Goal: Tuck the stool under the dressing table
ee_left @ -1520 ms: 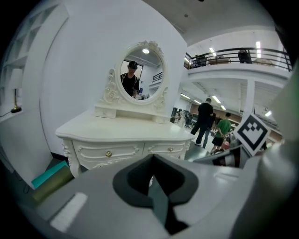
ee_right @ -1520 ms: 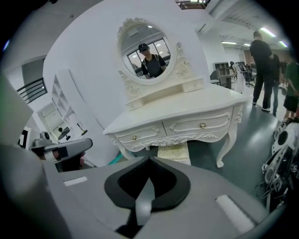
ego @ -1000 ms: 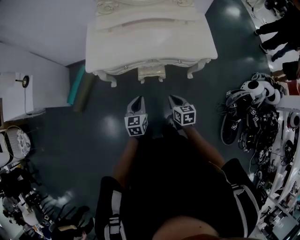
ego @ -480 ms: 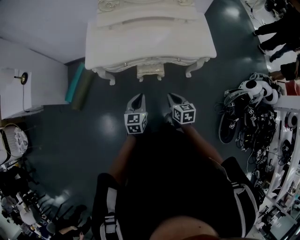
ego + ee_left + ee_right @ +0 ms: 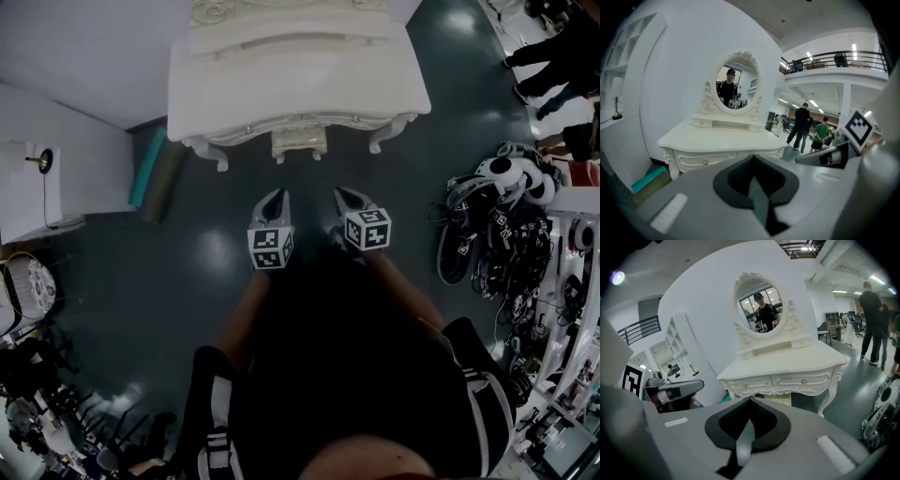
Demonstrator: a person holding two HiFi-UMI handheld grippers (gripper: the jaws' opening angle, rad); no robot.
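The white dressing table (image 5: 300, 84) with its oval mirror (image 5: 736, 86) stands against the wall ahead. A cream stool (image 5: 298, 142) sits under the table's front edge between the legs, only its near part showing. It also peeks out below the drawers in the right gripper view, stool (image 5: 779, 400). My left gripper (image 5: 276, 197) and right gripper (image 5: 343, 197) hover side by side over the dark floor, a short way in front of the stool and apart from it. Both are shut with nothing between their jaws. Each gripper view shows its own closed jaws, left gripper (image 5: 757, 187) and right gripper (image 5: 745, 437).
A teal roll (image 5: 150, 167) and a dark roll lie on the floor left of the table. A white side cabinet (image 5: 42, 202) with a small lamp stands further left. Headsets and cables (image 5: 502, 225) are heaped at the right. People (image 5: 553, 66) stand at the far right.
The head view has drifted slightly, so the table and stool sit a touch higher in the picture. Both grippers stay where they were, still shut.
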